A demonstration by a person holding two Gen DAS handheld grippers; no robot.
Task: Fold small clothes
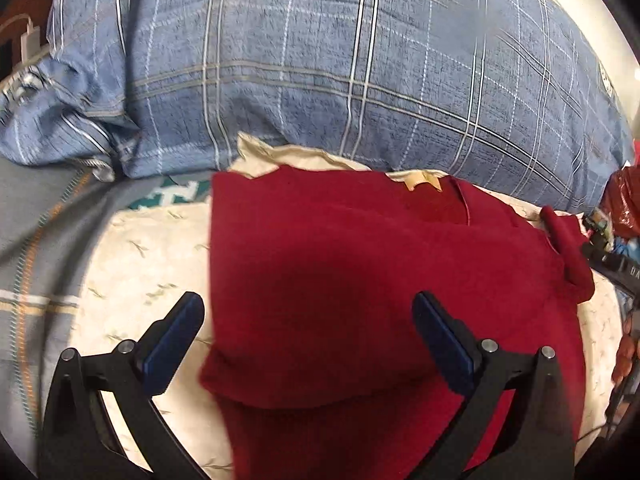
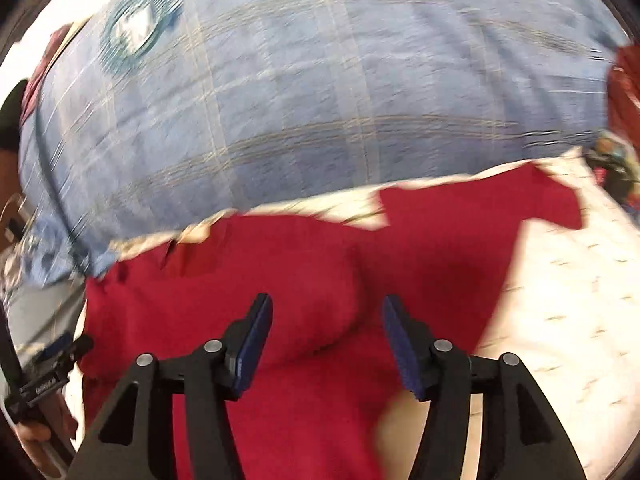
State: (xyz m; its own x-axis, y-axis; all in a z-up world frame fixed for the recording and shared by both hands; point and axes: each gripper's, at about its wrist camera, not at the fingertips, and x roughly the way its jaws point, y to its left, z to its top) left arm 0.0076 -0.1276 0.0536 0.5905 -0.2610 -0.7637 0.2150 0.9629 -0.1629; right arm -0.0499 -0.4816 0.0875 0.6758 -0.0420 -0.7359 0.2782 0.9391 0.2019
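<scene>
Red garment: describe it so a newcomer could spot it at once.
Find the big blue plaid pillow at the back. In front of it lies a cream cloth with a leaf print, and the red garment is spread on that. It is the only plain dark-red piece, unpatterned.

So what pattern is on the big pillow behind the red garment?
Blue plaid with pale lines on the pillow, sharpest in the left wrist view.

Your right wrist view is smeared by motion blur: the emblem (image 2: 138, 34) on the blue plaid pillow (image 2: 320, 92) cannot be read. The red garment (image 1: 360, 280) runs off the bottom edge in both views, so its lower part is out of sight. The cluttered things at the right edge (image 1: 624, 216) are too cropped to identify.
</scene>
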